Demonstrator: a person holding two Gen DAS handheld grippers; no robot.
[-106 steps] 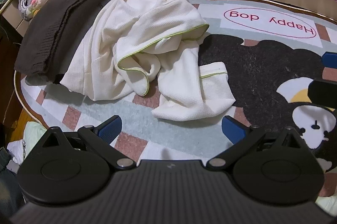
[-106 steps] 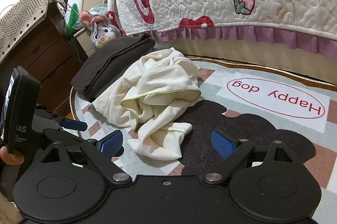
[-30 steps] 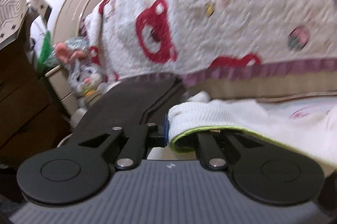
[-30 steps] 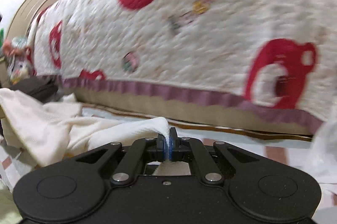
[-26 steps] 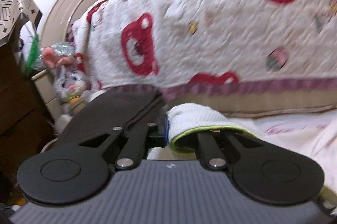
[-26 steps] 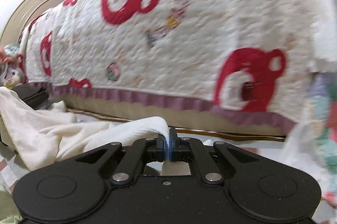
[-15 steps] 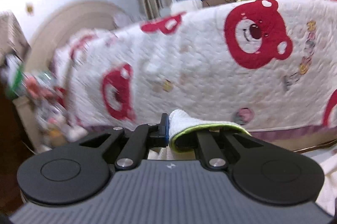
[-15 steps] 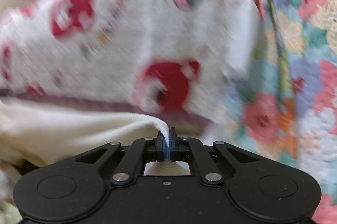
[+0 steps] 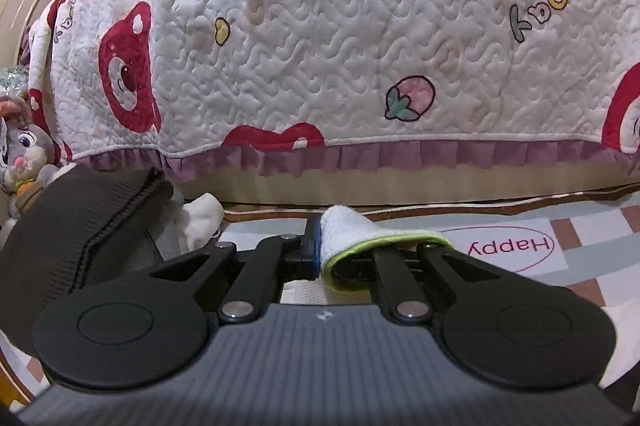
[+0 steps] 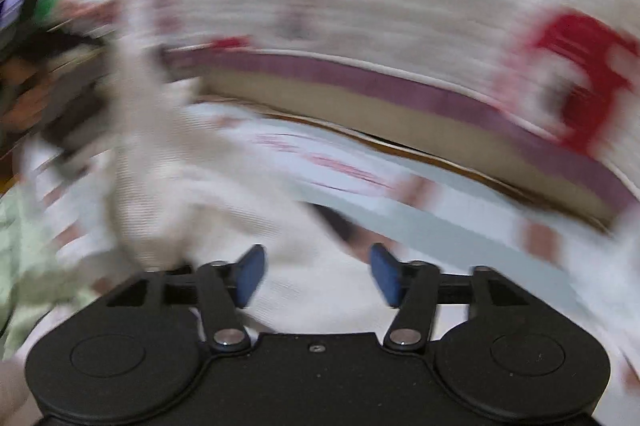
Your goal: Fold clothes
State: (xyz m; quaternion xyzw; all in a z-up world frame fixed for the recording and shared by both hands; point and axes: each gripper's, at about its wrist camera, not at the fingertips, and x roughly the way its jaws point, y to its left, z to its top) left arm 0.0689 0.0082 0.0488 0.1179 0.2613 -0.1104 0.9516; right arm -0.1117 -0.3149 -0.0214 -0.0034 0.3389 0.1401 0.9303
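- The left gripper is clamped tight on a green-piped edge of the cream garment; the cloth folds over the right-hand finger and hides it, exactly as it did half a second ago.
- Half a second ago the left wrist view looked up over the bed at curtains and a dark window. Now it sits low again, level with the quilt's purple frill, with the "Happy" lettering of the rug just beyond the fingers.
- The folded dark knit is back in the left wrist view, lying to the left of the gripper, with the plush rabbit behind it against the bed.
- The right gripper has let go: half a second ago its blue pads were pinched shut on a ridge of the cream cloth, and now they stand well apart with nothing between them.
- The cream garment in the right wrist view lies below and left of the open fingers, spread across the rug in front of the bed.
- The right wrist view is heavily motion-blurred, so finer detail of how the cloth lies cannot be told.
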